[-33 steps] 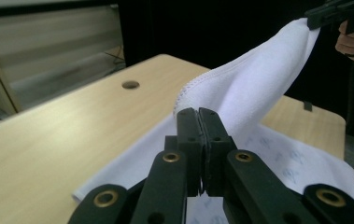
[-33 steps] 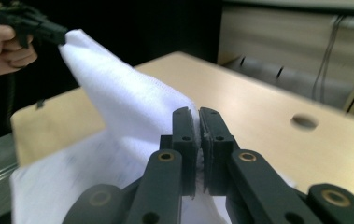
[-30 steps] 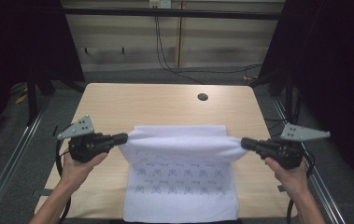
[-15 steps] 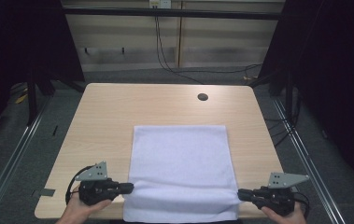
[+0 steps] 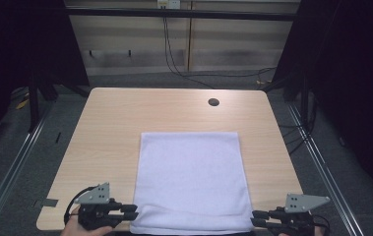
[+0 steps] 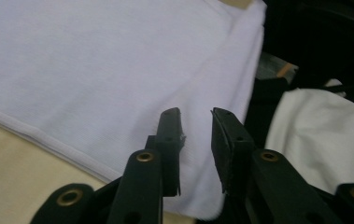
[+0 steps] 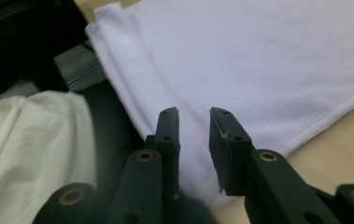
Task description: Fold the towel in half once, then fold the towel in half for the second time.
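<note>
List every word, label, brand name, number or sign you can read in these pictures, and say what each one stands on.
None can be read. The white folded cloth is plain, with no tag or print showing. The light wooden table bears only a dark round hole, no lettering. The left gripper and right gripper, black with grey three-cornered plates, carry only small holes. A pale fitting on the back wall is too small to read.

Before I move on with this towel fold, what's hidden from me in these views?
- High view: the towel has its near edge at the table's front, cut by the frame bottom; overhang unclear.
- Left gripper view: jaws apart over the cloth; the layer count is hidden.
- Right gripper view: jaws cover the near corner.
</note>
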Available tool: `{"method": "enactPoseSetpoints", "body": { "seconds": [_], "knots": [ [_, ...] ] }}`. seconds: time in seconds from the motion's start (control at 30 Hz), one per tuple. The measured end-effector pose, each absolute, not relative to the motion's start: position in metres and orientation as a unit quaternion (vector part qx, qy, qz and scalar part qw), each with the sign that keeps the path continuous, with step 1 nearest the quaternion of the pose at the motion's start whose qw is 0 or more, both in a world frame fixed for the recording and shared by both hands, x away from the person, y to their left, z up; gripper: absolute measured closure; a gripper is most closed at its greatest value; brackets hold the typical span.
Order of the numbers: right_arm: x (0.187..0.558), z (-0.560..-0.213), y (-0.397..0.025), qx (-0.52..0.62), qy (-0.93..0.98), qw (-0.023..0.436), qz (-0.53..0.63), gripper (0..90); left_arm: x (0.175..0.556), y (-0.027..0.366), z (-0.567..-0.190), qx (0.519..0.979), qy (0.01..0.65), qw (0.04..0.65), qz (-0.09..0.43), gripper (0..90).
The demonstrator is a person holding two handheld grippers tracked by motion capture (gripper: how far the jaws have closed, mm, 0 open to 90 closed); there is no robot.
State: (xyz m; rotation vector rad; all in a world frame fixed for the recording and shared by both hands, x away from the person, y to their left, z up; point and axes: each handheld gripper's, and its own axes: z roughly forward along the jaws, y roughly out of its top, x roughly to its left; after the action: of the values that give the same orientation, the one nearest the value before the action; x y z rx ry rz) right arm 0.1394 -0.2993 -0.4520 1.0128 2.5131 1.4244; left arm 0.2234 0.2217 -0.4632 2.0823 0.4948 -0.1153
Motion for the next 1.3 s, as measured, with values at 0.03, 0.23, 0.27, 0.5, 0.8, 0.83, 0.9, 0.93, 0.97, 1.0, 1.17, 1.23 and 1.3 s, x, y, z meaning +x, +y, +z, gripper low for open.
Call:
{"method": "enactPoseSetpoints", "body": {
  "seconds": [0.03,0.23,0.27,0.5,0.8,0.83,0.9,0.93,0.97,1.0,1.17,1.23,1.3],
  "knots": [
    [0.143,-0.451,-0.299,0.34,0.815,0.045,0.467,73.0,0.233,0.219,-0.464,0.851,0.21,0.478,-0.049,70.7],
    [0.195,-0.453,-0.289,0.36,0.815,0.068,0.449,70.6,0.291,0.197,-0.477,0.85,0.262,0.455,-0.04,65.8],
    [0.206,-0.456,-0.286,0.366,0.816,0.069,0.441,70.5,0.301,0.193,-0.481,0.852,0.274,0.445,-0.04,65.5],
    [0.279,-0.477,-0.268,0.396,0.826,0.078,0.394,66.5,0.348,0.175,-0.5,0.854,0.315,0.414,-0.029,62.3],
    [0.297,-0.495,-0.251,0.399,0.845,0.086,0.345,68.7,0.338,0.171,-0.499,0.875,0.288,0.388,0.013,82.1],
    [0.295,-0.496,-0.252,0.398,0.843,0.086,0.352,68.7,0.334,0.172,-0.499,0.875,0.288,0.389,0.011,82.6],
    [0.289,-0.495,-0.254,0.395,0.845,0.079,0.352,69.0,0.329,0.175,-0.5,0.874,0.284,0.393,-0.003,83.5],
    [0.285,-0.495,-0.253,0.393,0.847,0.075,0.349,69.1,0.326,0.176,-0.5,0.875,0.283,0.393,-0.007,83.9],
    [0.282,-0.494,-0.253,0.39,0.85,0.073,0.347,69.1,0.323,0.177,-0.5,0.873,0.283,0.396,-0.012,84.4],
    [0.279,-0.494,-0.253,0.388,0.852,0.072,0.345,69.6,0.32,0.178,-0.5,0.875,0.28,0.395,-0.017,84.6],
    [0.263,-0.493,-0.255,0.384,0.853,0.059,0.348,72.0,0.304,0.179,-0.499,0.878,0.275,0.391,-0.024,84.7],
    [0.258,-0.493,-0.256,0.383,0.853,0.056,0.35,72.3,0.298,0.18,-0.499,0.876,0.276,0.394,-0.028,84.6],
    [0.256,-0.493,-0.257,0.384,0.852,0.051,0.354,72.3,0.295,0.181,-0.498,0.878,0.275,0.391,-0.03,84.2]
  ]
}}
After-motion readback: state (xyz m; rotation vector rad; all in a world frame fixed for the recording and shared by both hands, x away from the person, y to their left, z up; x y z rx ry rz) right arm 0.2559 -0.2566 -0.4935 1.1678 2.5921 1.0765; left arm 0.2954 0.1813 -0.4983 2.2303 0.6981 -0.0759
